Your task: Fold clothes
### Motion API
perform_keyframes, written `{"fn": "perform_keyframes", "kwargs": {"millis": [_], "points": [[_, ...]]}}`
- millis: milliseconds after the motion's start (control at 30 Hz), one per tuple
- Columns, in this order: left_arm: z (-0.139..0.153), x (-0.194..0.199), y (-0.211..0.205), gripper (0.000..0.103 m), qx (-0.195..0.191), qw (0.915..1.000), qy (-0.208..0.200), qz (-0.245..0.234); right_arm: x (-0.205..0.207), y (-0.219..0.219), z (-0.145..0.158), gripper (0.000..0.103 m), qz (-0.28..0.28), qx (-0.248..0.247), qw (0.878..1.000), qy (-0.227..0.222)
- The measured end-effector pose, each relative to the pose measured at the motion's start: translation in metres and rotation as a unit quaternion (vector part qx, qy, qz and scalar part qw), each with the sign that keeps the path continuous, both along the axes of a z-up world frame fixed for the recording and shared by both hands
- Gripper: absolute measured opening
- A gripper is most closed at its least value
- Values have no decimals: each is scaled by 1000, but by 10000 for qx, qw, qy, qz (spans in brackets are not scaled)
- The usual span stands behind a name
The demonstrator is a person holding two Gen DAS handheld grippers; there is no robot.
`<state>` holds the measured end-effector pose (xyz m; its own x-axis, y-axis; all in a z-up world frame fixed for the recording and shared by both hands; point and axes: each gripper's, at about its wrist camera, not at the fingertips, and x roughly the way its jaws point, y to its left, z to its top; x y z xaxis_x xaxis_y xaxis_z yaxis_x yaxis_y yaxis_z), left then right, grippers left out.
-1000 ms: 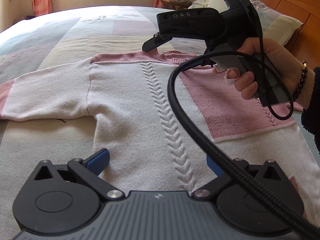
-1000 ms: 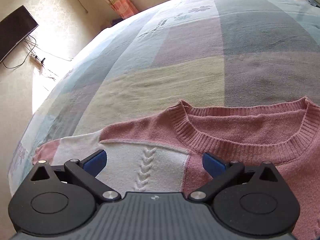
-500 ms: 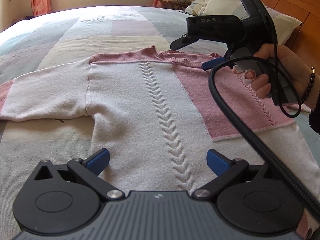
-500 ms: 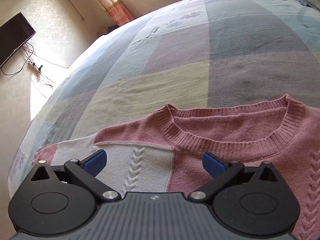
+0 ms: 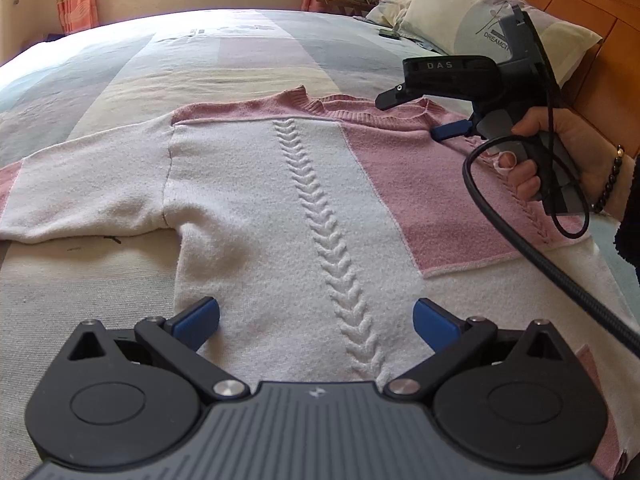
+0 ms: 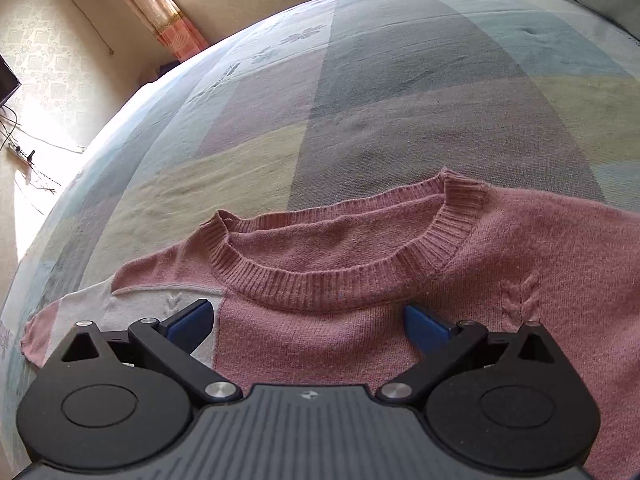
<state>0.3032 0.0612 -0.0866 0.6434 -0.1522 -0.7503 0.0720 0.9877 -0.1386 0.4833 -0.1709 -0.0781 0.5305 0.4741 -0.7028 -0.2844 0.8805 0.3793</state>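
Sweater (image 5: 280, 216): spread flat on bed (image 5: 240, 64), front up, sleeve out sideways. Left gripper (image 5: 316, 320) above hem, right gripper (image 6: 308, 316) above collar (image 6: 344, 280); both jaws wide apart, holding nothing. Risks: single-layer pinch, knit stretching, cable (image 5: 520, 240) dragging across cloth.

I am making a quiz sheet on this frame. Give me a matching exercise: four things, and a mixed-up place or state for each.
Things:
1. pink and white knitted sweater
2. left gripper
3. right gripper
4. cream pillow

States:
A. open, near the ribbed collar
B. at the wooden headboard
C. spread flat on the bed
D. open, over the white lower part

Pairs: 1-C, 2-D, 3-A, 4-B
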Motion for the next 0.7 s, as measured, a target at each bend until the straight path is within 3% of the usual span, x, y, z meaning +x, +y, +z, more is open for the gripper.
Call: {"fn": "perform_keyframes", "kwargs": {"millis": [133,300,367,467,600,700], "points": [[0,-1,0,102,19,10000,15,8,1,-6,1,103,-128,-157,9997,-168],[1,-2,1,102,-7,10000,-5,17,-3,-12,17,103,-319,129,9994,-56],[0,0,1,102,1,10000,1,10,2,-7,6,103,-259,-130,9996,51],[-1,0,1,102,10,10000,12,22,5,1,3,103,-81,-483,9987,-129],[2,-3,-2,102,0,10000,-47,-32,-4,-11,25,103,-146,-333,9993,42],[6,-6,-6,102,1,9999,-119,-72,-25,-32,47,103,-176,-594,9980,-117]]}}
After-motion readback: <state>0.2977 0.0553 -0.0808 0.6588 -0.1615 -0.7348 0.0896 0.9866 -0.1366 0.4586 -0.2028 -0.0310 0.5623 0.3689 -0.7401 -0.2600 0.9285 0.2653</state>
